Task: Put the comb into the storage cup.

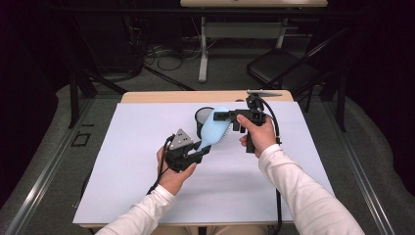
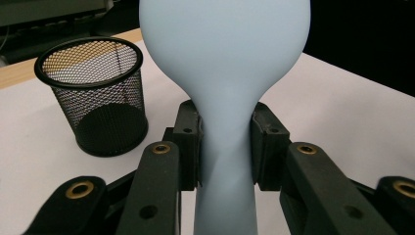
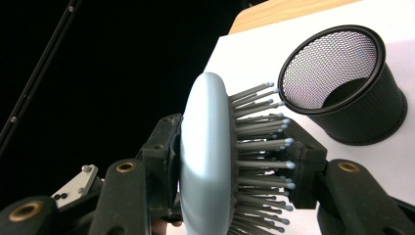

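A pale blue hairbrush (image 1: pixel 214 131) is held above the white table between both hands. My left gripper (image 1: pixel 199 151) is shut on its narrow handle (image 2: pixel 226 161), one pad on each side. My right gripper (image 1: pixel 226 121) comes in from the right and is shut on the brush head (image 3: pixel 205 156), one jaw on the smooth back, the other against the grey bristle tips (image 3: pixel 264 161). A black mesh cup (image 1: pixel 202 119) stands upright on the table just behind the brush; it also shows as the mesh cup (image 2: pixel 95 95) and the mesh cup (image 3: pixel 342 85).
A white sheet (image 1: pixel 147 161) covers the tabletop, with a wooden edge (image 1: pixel 161 96) at the back. Beyond the table stand a black folding chair (image 1: pixel 284 66), a desk leg (image 1: pixel 202 49) and cables on the floor.
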Demonstrator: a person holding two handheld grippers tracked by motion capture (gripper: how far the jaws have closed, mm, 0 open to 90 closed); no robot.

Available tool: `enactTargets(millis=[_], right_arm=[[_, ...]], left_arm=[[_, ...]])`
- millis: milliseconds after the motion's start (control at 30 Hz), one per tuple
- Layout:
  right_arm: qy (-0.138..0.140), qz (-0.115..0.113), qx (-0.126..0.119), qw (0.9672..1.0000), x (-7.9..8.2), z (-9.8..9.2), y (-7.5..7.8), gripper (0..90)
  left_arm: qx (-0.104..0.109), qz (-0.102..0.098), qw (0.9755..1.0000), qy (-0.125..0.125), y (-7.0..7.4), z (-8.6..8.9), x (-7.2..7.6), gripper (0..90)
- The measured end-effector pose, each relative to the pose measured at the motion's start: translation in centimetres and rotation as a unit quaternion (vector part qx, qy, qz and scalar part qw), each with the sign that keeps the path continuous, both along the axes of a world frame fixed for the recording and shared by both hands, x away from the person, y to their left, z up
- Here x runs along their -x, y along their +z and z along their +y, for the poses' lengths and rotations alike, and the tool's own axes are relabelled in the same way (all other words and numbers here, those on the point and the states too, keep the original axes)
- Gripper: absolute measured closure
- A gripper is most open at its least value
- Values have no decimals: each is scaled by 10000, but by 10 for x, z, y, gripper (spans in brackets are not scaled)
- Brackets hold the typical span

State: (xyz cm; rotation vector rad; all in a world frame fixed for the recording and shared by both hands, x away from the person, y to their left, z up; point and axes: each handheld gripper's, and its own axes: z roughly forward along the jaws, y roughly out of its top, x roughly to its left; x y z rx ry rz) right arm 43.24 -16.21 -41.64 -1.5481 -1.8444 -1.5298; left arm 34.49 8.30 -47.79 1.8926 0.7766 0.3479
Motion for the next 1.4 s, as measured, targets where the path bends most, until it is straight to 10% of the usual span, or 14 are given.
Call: enactTargets(millis=[1400], right_arm=[[78, 117, -95, 9999, -1, 1, -2, 509]], left_arm=[[-1, 20, 10000, 28, -3, -1, 0, 688]])
